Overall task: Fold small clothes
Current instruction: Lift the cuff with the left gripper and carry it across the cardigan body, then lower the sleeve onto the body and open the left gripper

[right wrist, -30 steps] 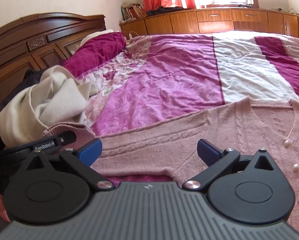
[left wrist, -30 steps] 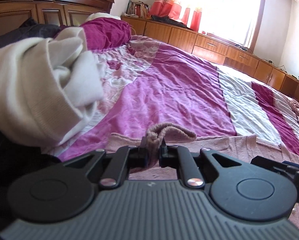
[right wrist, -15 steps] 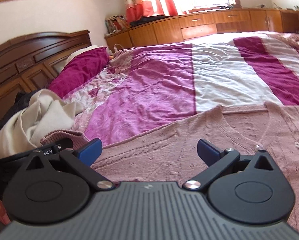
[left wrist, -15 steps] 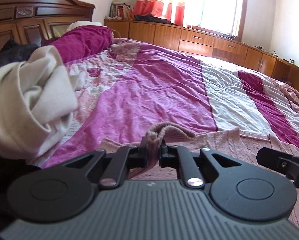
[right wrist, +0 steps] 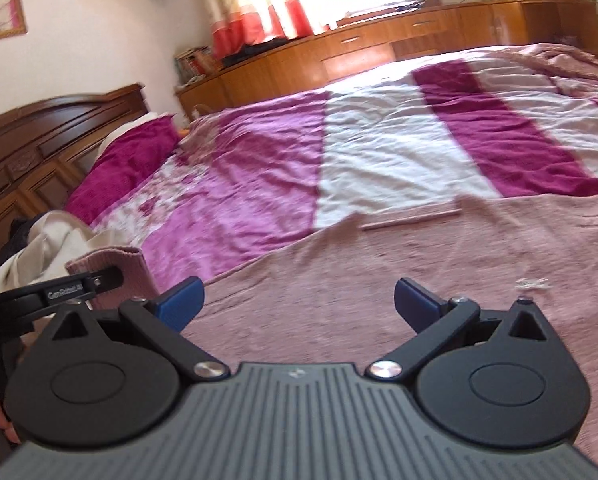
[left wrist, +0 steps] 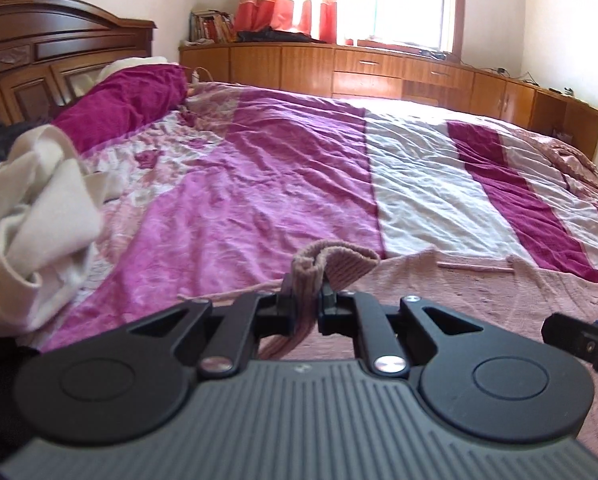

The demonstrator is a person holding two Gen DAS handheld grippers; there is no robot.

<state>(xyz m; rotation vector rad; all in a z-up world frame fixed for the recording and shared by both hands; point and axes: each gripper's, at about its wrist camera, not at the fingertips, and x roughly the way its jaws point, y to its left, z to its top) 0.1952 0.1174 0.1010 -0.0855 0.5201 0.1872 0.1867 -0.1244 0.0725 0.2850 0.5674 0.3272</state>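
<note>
The pink knitted sweater (left wrist: pixel 479 292) lies spread flat on the bed, directly under and ahead of both grippers. The left gripper (left wrist: pixel 305 304) is clamped on the sweater's ribbed cuff (left wrist: pixel 335 260), which folds up out of the jaws and flops over to their right. The right gripper (right wrist: pixel 297 300) hovers over the sweater's body with its blue pads (right wrist: pixel 181 298) wide apart and nothing between them. To the left of both sits a heap of cream clothing (left wrist: pixel 23 216). Beyond stretches the striped magenta and white bedspread (left wrist: pixel 299 168), then a magenta pillow (left wrist: pixel 127 108) against the wooden headboard (left wrist: pixel 39 44).
</note>
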